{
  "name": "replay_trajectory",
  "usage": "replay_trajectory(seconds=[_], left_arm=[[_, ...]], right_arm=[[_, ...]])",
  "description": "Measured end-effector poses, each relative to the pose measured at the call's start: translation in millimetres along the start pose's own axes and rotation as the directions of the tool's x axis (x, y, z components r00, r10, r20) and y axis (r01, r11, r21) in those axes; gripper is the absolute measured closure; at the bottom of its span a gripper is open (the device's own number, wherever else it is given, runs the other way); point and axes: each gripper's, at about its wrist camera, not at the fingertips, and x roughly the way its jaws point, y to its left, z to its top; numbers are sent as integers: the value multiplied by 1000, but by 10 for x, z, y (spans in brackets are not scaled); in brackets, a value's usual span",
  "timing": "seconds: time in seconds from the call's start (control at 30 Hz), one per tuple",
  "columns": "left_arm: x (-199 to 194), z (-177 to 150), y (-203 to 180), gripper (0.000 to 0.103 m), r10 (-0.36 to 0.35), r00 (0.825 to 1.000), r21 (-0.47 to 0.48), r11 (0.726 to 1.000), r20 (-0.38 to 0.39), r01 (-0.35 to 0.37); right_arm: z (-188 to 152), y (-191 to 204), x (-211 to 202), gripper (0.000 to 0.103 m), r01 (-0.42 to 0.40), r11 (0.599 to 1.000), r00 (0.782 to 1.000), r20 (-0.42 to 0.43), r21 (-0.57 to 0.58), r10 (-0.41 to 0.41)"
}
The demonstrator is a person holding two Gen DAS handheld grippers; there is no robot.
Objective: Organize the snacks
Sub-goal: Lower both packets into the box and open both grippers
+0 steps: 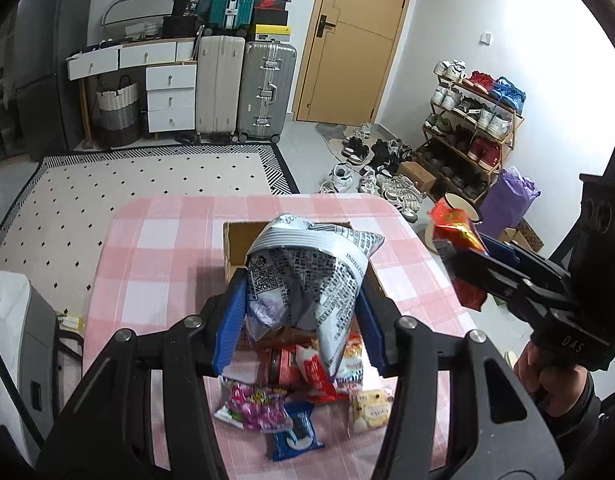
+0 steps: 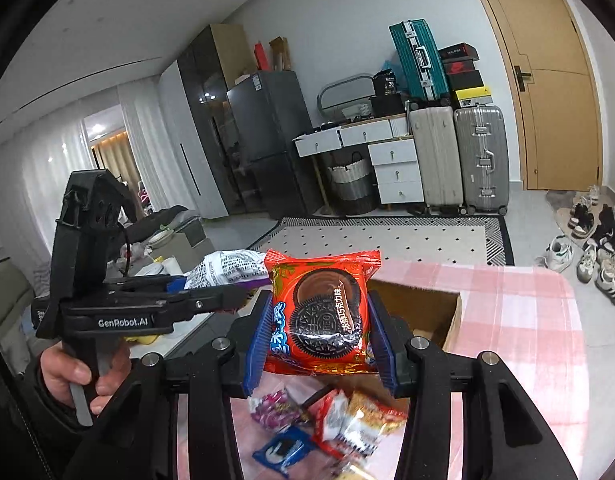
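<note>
My left gripper (image 1: 301, 294) is shut on a white snack bag with black print (image 1: 307, 276), held above the near end of an open cardboard box (image 1: 237, 246). The bag also shows in the right wrist view (image 2: 223, 268). My right gripper (image 2: 317, 330) is shut on a red Oreo packet (image 2: 323, 316), held in the air beside the box (image 2: 435, 316); the packet shows at the right of the left wrist view (image 1: 457, 236). Several loose snack packets (image 1: 275, 400) lie on the pink checked tablecloth (image 1: 155, 264) below both grippers.
A blue Oreo packet (image 1: 297, 436) and a pink packet (image 1: 253, 404) lie nearest me. Beyond the table are a patterned rug (image 1: 147, 184), suitcases (image 1: 243, 88), a drawer unit (image 1: 169, 96), a shoe rack (image 1: 475, 128) and a door (image 1: 355, 40).
</note>
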Motion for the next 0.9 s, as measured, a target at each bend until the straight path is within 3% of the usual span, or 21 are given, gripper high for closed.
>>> replay_trajectory(seconds=[0.37, 0.9], left_arm=[[529, 313, -21, 54, -7, 1000, 4, 1000, -31, 7], [1650, 91, 206, 54, -29, 992, -23, 999, -123, 26]], right_arm=[[200, -274, 431, 57, -7, 1000, 1000, -25, 7, 8], [-136, -760, 1204, 57, 22, 997, 991, -130, 80, -11]])
